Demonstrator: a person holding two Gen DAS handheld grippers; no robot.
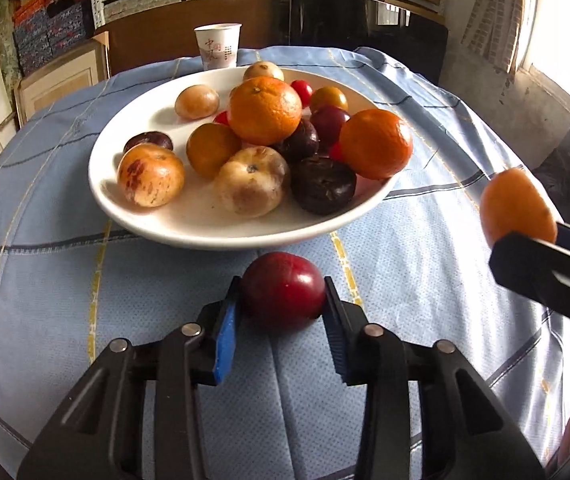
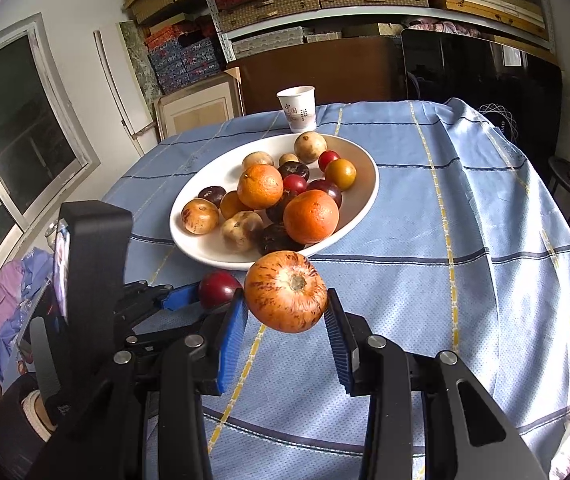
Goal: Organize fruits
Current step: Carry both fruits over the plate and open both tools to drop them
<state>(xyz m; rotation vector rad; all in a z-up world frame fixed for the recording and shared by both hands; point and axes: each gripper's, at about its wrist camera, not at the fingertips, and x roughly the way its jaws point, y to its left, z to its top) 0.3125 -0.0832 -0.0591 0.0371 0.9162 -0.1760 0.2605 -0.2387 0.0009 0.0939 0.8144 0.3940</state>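
Red plum lies on the cloth just in front of the plate, and my left hand-held gripper has its jaws set on either side of it; both pads look pressed to its flanks, so I log this as a grip on the plum, not yet lifted. My right hand-held gripper is clamped on a streaked orange fruit, carried clear of the cloth, stem end towards the camera, just right of the plum. White plate already holds most of the fruit: two large oranges, several pale brown round fruits, dark purple ones, small red ones and a few yellow-orange ones, all piled loosely with no sorting by kind that I can see. My judgement: task is late in the gathering stage; these two pieces are the only loose ones in view, and both are in hand near the rim. Left to do: put both on the plate, where bare room shows at the near left. Risk: the pile is mounded, so a dropped piece may roll. Bench is round, covered by a light blue cloth with dark and yellow stripes; a paper cup stands behind the plate. Room: shelves stacked with patterned boxes, window at the left in the right wrist view.
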